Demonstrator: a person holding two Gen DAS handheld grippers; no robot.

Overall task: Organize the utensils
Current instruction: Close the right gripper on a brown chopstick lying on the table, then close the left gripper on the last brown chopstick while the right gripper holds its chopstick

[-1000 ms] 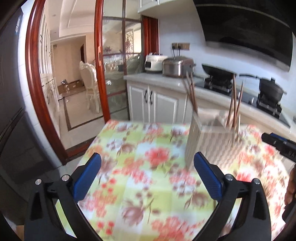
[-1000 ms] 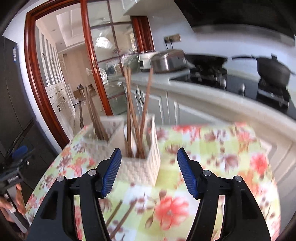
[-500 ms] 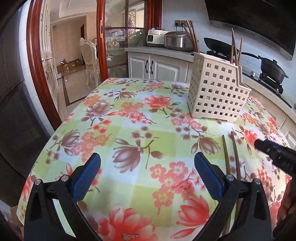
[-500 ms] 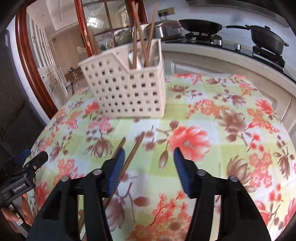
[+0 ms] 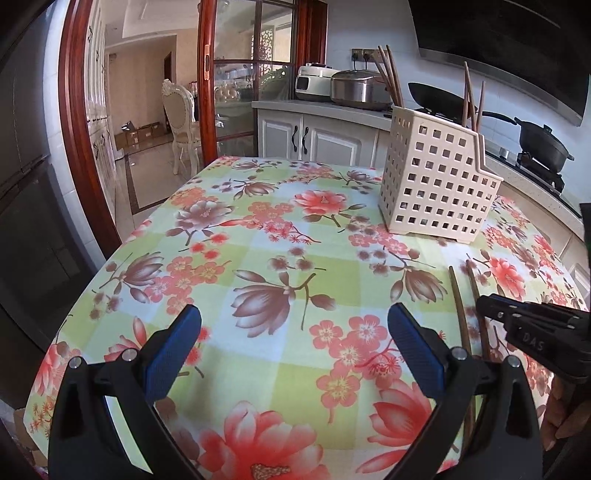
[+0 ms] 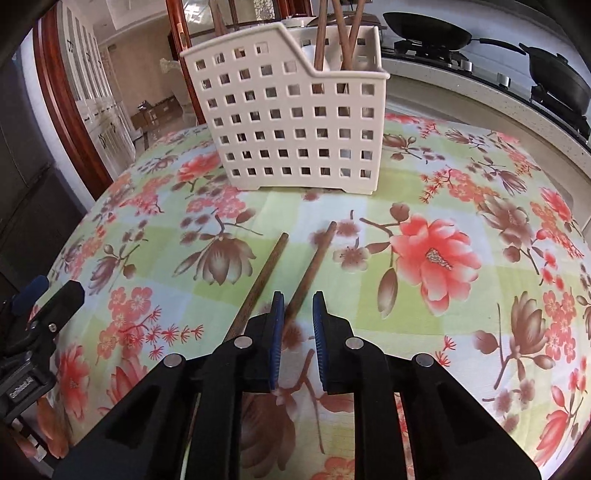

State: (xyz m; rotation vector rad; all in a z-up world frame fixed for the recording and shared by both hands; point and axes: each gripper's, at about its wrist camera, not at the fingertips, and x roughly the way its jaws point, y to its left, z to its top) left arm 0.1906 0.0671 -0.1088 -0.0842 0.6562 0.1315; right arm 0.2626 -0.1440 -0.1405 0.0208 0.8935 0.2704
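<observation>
A white perforated utensil caddy (image 6: 295, 110) stands on the floral tablecloth (image 6: 443, 206) with several brown chopsticks upright in it; it also shows in the left wrist view (image 5: 436, 181). Two loose chopsticks lie on the cloth. My right gripper (image 6: 298, 306) is low over them, its jaws narrowed around the right chopstick (image 6: 314, 262) with a small gap still showing; the left chopstick (image 6: 262, 280) lies just outside. My left gripper (image 5: 293, 334) is wide open and empty above the cloth, left of the loose chopsticks (image 5: 458, 306).
A kitchen counter (image 5: 317, 107) with a rice cooker and pot stands behind the table. A stove with a wok (image 6: 428, 33) and a pan is at the right. A wooden-framed glass door (image 5: 207, 92) is at the left. The table edge drops off at the left.
Both grippers came down toward the table. My right gripper narrowed from wide open and now straddles one loose chopstick. My left gripper stayed open.
</observation>
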